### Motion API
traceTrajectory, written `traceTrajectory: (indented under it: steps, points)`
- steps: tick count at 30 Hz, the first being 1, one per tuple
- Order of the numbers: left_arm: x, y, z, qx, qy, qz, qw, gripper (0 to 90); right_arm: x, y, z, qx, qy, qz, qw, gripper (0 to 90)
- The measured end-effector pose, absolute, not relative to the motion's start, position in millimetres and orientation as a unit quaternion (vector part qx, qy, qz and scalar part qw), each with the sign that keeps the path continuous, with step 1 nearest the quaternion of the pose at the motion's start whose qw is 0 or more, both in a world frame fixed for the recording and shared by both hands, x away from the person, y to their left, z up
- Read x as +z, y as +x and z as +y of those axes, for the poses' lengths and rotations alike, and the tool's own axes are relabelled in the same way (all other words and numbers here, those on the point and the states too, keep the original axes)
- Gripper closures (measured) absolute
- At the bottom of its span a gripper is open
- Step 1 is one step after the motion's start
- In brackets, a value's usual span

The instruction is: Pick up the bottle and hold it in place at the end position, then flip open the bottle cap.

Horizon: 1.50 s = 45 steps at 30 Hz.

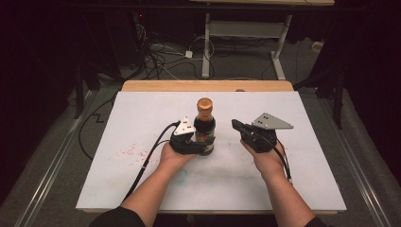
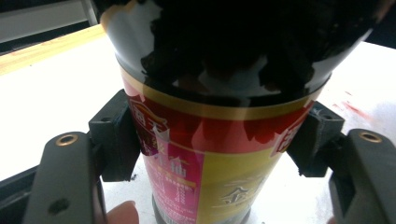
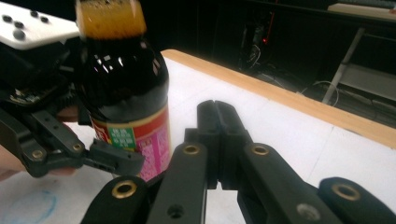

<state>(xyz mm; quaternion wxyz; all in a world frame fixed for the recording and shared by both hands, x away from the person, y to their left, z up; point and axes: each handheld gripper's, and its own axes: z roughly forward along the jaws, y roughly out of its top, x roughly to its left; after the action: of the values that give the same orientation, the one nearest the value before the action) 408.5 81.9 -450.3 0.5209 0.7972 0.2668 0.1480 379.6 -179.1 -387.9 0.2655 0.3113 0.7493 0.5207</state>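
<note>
- Centrally in the high view, a dark sauce bottle (image 1: 204,124) stands upright on the white surface (image 1: 142,118).
- Left tongs (image 1: 195,142) pinch its labelled lower body.
- Right tongs (image 1: 235,124), pressed together, hover just right of it.

Looks like a lab or some kind of recording studio setup, not anyone's home. The room is dark all around, with black walls or drapes at the left and right edges of the frame. A white board with red stains (image 1: 142,156) lies on a light wooden tabletop (image 1: 208,85) in the middle. At the top center there's a tangle of black and white cables (image 1: 163,59) on the grey floor, next to the white metal legs of another desk (image 1: 246,33). Metal rails (image 1: 45,179) run along the lower left.
</note>
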Motion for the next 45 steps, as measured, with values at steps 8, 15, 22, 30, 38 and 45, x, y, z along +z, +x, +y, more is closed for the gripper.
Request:
traceTrajectory:
  steps: [8, 15, 22, 30, 38, 45]
  points:
    - [-451, 410, 83, 0.145, 0.797, 0.262, 0.524, 28.5, -375, 381, -171, 0.527, 0.295, 0.753, 0.261, 90.0]
    - [-452, 412, 85, 0.141, 0.798, 0.253, 0.529, 28.5, -367, 383, -166, 0.532, 0.292, 0.749, 0.265, 90.0]
    - [-453, 414, 87, 0.134, 0.799, 0.241, 0.534, 28.4, -368, 387, -161, 0.527, 0.291, 0.755, 0.262, 90.0]
    - [-454, 417, 90, 0.126, 0.799, 0.229, 0.542, 28.3, -366, 391, -154, 0.523, 0.298, 0.757, 0.256, 90.0]
    - [-454, 416, 89, 0.128, 0.799, 0.232, 0.539, 28.2, -358, 390, -149, 0.527, 0.293, 0.754, 0.261, 90.0]
    - [-455, 415, 89, 0.131, 0.797, 0.232, 0.543, 28.3, -352, 391, -146, 0.526, 0.292, 0.754, 0.266, 90.0]
